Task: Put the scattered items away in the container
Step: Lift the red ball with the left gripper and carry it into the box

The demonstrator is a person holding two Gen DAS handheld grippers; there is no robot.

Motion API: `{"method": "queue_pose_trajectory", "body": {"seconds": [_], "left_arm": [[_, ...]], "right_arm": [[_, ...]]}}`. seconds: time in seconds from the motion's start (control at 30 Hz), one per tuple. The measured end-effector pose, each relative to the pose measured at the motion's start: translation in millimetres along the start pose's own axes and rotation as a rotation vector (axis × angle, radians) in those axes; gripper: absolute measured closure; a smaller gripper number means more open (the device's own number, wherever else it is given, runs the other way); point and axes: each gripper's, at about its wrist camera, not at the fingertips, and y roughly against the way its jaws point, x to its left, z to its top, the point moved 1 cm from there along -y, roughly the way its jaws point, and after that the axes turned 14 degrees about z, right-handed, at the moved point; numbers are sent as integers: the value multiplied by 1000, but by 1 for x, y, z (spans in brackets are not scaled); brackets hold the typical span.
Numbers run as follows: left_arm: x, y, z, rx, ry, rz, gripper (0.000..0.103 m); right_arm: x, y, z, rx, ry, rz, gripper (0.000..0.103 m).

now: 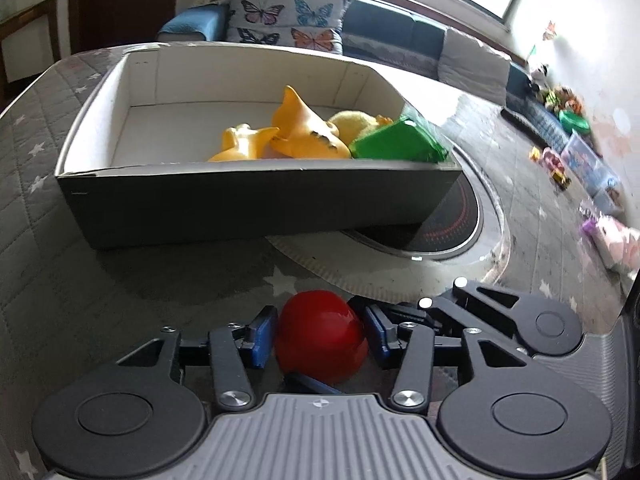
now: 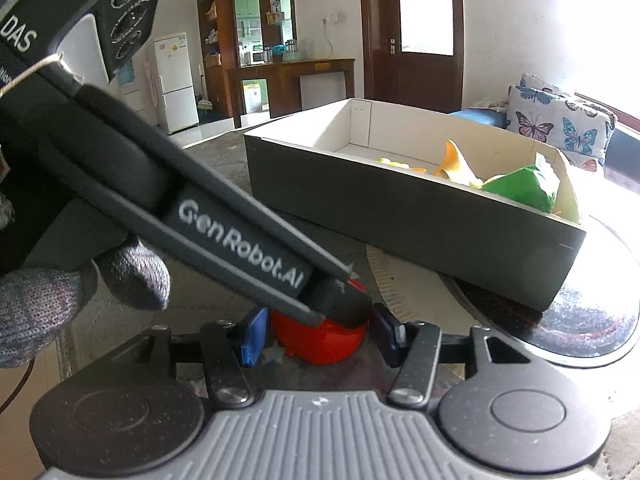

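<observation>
Near the front edge of the surface (image 1: 80, 280), just short of the cardboard box (image 1: 260, 208), the red toy (image 1: 320, 340) is lying on the grey star-quilted cover, not yet in the container. I am crowding it with both tools at once. My left tongs (image 1: 320, 336) are standing wide around it, with a sliver of daylight showing at each blue pad, so they are gripping nothing. My right tongs (image 2: 318, 336) are bracketing the same toy from the other side, narrower, with the pads very close to its flanks. I cannot tell whether they are actually pressing on it, because the tip of the left tool is lying across the toy's top in that view and hiding the contact.

That overlap is what is worrying me. If I am lifting with the right while the left tip is lying over the toy, the two sets of fingers are likely to knock together and flick the round, glossy toy out sideways. Its smooth curved body is also looking prone to squirting from a shallow pinch.

The box is already holding yellow toys (image 1: 304, 132) and a green packet (image 1: 396, 144) at its right end, so a drop there is risking a bounce back over the wall. The empty left end is looking safer.
</observation>
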Motion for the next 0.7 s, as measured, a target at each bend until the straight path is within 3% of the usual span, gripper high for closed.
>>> {"method": "queue_pose_trajectory", "body": {"seconds": [0.13,0.43,0.7], "left_arm": [[-7,-1,-2,-1,-41,24,47],[0,14,-2,-10,10,16,48],[-9,50,29,-143,-32,38,48]], "right_arm": [[-1,-2,2,0,0,2,48],[10,6,4,-19,41,5,48],[13,32,37,-114,117,-37,48]]}}
